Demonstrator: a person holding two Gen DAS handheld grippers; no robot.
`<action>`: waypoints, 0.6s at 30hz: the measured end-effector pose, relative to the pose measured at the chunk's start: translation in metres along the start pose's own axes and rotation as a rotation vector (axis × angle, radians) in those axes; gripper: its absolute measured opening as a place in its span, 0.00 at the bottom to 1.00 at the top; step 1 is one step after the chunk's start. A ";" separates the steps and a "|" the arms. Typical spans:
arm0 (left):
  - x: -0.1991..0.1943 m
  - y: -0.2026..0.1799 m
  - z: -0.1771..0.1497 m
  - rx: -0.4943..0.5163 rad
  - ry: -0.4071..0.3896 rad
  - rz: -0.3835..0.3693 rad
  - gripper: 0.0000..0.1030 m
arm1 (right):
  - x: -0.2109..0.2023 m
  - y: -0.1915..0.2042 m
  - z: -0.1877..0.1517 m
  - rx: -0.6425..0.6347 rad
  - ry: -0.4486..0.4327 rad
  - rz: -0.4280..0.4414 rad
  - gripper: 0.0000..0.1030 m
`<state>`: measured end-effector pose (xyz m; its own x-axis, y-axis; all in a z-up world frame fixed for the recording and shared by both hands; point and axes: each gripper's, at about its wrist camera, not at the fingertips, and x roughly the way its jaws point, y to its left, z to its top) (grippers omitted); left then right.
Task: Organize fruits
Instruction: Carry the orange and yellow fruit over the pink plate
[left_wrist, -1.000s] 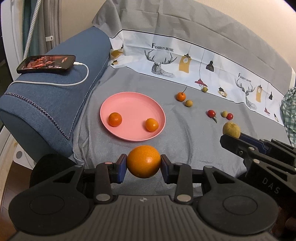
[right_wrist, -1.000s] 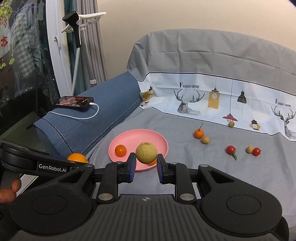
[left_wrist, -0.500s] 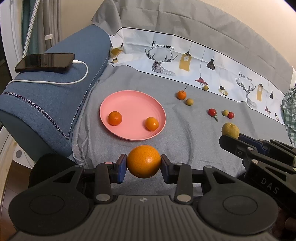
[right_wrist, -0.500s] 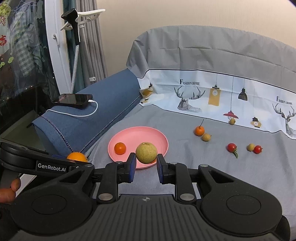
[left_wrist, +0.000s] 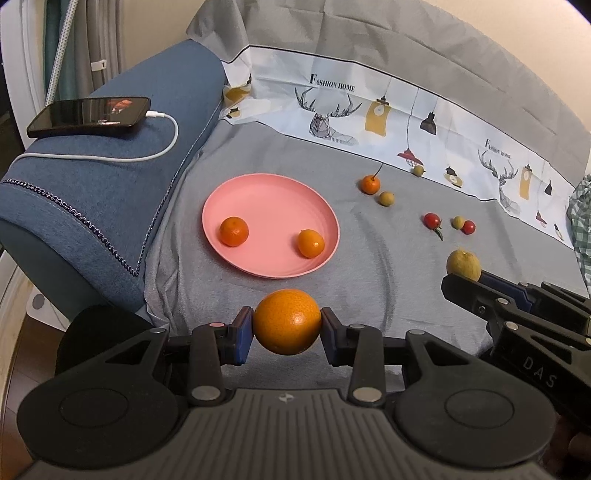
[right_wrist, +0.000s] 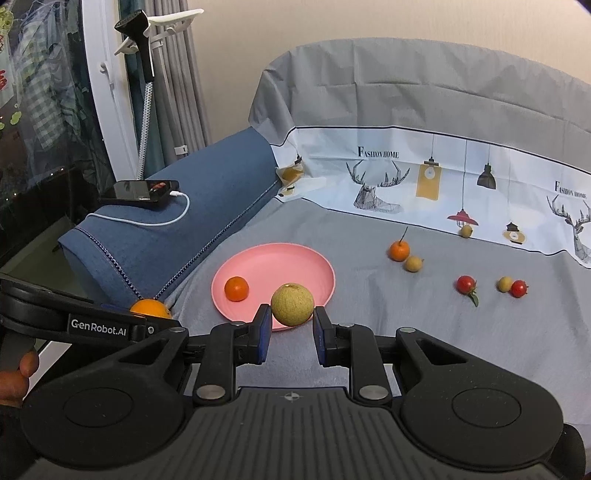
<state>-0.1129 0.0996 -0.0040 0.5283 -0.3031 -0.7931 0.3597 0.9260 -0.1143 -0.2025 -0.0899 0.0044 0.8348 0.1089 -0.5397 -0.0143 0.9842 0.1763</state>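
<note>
two oranges (left_wrist: 233, 231) lie on the plate (left_wrist: 273, 192), loose fruits (left_wrist: 386, 198) to its right

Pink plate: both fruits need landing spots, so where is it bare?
The pink plate is bare through its middle and far half, between the mandarin and the small orange. Crowded: the cloth around the cherry tomatoes.

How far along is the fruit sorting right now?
Done: two small oranges lie on the pink plate. In hand: the left tongs grip a large orange, the right tongs a yellowish fruit. Left: seven small fruits scattered on the grey cover.
</note>
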 end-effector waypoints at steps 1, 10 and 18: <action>0.002 0.001 0.001 -0.001 0.004 0.001 0.41 | 0.002 -0.001 0.000 0.002 0.003 -0.001 0.24; 0.030 0.009 0.025 -0.017 0.023 0.042 0.41 | 0.032 -0.012 0.007 0.027 0.032 -0.005 0.24; 0.075 0.015 0.062 -0.021 0.034 0.098 0.41 | 0.083 -0.011 0.020 -0.003 0.054 0.002 0.24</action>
<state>-0.0199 0.0768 -0.0284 0.5338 -0.2038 -0.8207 0.2911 0.9555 -0.0479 -0.1219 -0.0948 -0.0259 0.8036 0.1179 -0.5834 -0.0176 0.9845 0.1748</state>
